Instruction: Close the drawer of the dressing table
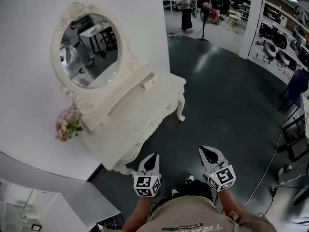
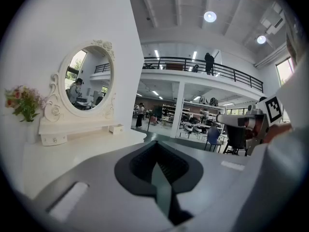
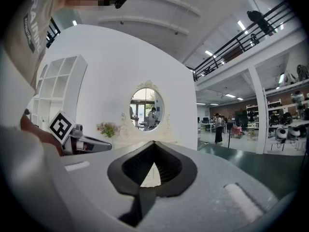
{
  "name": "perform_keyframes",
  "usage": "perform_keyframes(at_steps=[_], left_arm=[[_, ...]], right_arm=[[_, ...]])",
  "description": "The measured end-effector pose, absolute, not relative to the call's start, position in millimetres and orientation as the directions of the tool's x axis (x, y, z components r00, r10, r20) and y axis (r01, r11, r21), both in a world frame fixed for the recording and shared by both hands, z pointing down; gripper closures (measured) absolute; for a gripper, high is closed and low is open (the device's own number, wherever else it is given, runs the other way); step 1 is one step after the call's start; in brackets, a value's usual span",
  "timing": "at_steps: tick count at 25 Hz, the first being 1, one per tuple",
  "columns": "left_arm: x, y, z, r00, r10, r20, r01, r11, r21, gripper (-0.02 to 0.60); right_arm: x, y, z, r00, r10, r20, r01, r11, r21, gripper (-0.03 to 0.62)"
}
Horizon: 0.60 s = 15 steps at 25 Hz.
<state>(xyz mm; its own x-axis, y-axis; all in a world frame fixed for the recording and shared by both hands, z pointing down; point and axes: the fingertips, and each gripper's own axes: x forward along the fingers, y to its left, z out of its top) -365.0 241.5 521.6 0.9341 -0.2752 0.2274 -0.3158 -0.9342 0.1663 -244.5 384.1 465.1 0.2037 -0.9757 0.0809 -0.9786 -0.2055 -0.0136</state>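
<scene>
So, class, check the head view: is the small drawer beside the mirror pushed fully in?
No: the small drawer juts out from the upper shelf of the dressing table, just right of the oval mirror.

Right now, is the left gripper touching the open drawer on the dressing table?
Apart. The head view shows the left gripper over the floor, with the whole tabletop lying between it and the drawer by the mirror.
</scene>
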Motion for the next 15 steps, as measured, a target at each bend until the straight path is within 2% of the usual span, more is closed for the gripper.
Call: perform_keyframes(at_steps=[8,15], left_arm=[[-338.5,236.0,534.2,0.931,-0.250,0.266,-0.300,-0.939,0.166,0.563],[-285.7,227.7,536.4,0.926,-0.219,0.307,-0.274,-0.950,0.147,0.563]], right_arm=[[-225.9,377.1,473.2,0.204,-0.975,0.084,-0.979,-0.206,-0.010,0.592],[-184.0,361.6,476.1,0.182,-0.979,0.093,-0.983,-0.184,-0.007,0.592]])
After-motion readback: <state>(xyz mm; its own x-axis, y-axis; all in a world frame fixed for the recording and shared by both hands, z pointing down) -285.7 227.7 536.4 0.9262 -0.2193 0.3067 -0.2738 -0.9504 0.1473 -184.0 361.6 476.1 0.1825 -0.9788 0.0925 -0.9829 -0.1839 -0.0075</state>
